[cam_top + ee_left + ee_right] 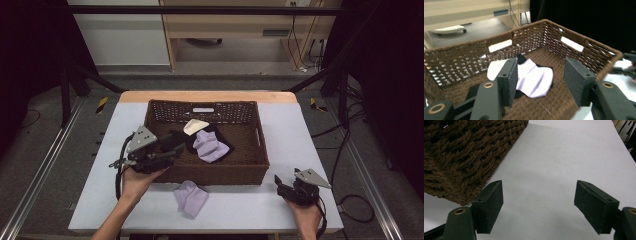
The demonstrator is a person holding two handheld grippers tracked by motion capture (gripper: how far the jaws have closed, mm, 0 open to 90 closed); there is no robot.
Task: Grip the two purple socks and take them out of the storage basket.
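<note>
A brown wicker basket (215, 175) stands in the middle of the white table (290, 140). Inside lie a lilac cloth (210, 146), a cream cloth (195, 126) and a black cloth (186, 142) under them. Another folded lilac cloth (191, 197) lies on the table in front of the basket. My left gripper (174, 147) hovers over the basket's left front corner, open and holding nothing. In the left gripper view its jaws (540, 81) frame the lilac cloth (536, 80) lying below. My right gripper (281, 182) rests open near the front right of the table, beside the basket's corner (461, 157).
The basket's walls (461, 62) rise around the cloths, with handle slots in the far and right sides. Bare white tabletop (561, 157) lies to the right of the basket. Black frame bars and cables flank the table; a wooden desk stands behind.
</note>
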